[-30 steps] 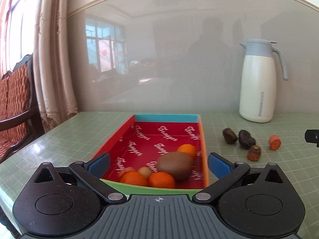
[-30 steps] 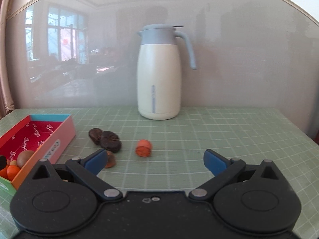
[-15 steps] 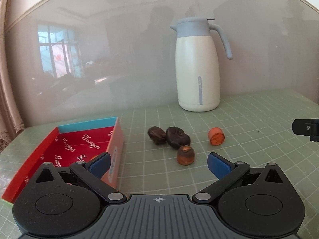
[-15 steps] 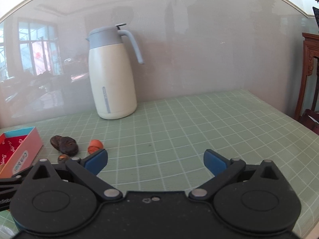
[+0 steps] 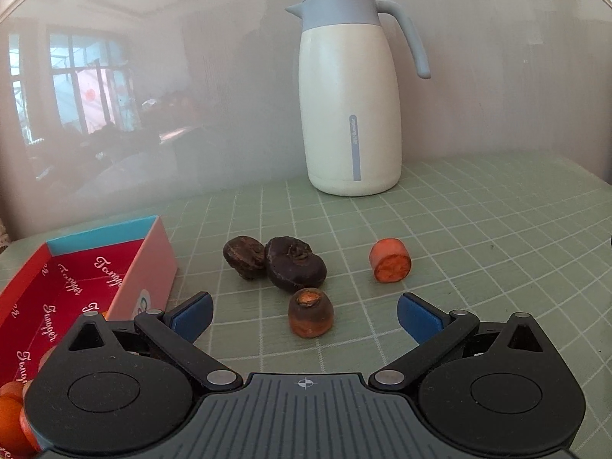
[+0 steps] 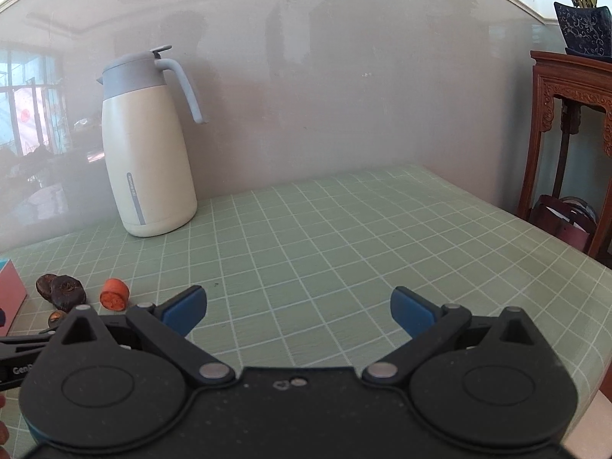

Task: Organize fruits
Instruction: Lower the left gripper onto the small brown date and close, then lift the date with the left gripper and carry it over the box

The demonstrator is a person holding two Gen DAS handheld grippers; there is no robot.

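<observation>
My left gripper [image 5: 305, 311] is open, and a small brown-orange fruit piece [image 5: 310, 312] stands on the table between its blue fingertips. Just beyond lie two dark wrinkled fruits [image 5: 295, 264] side by side and an orange cut piece [image 5: 390, 261] to their right. A red box [image 5: 72, 283] with a pink outer wall sits at the left; orange fruits [image 5: 11, 417] show in its near corner. My right gripper [image 6: 298, 308] is open over bare green tablecloth, with the same dark fruits [image 6: 68, 291] and orange piece [image 6: 114, 295] far to its left.
A cream thermos jug [image 5: 350, 91] with a grey-blue lid stands against the glossy wall behind the fruits. The green checked tablecloth [image 6: 344, 237] runs right to the table edge. A carved wooden stand [image 6: 570, 122] with a potted plant is beyond that edge.
The left gripper has swung right from over the red box and closed in on the loose fruits. The right gripper has turned further right, away from them.
</observation>
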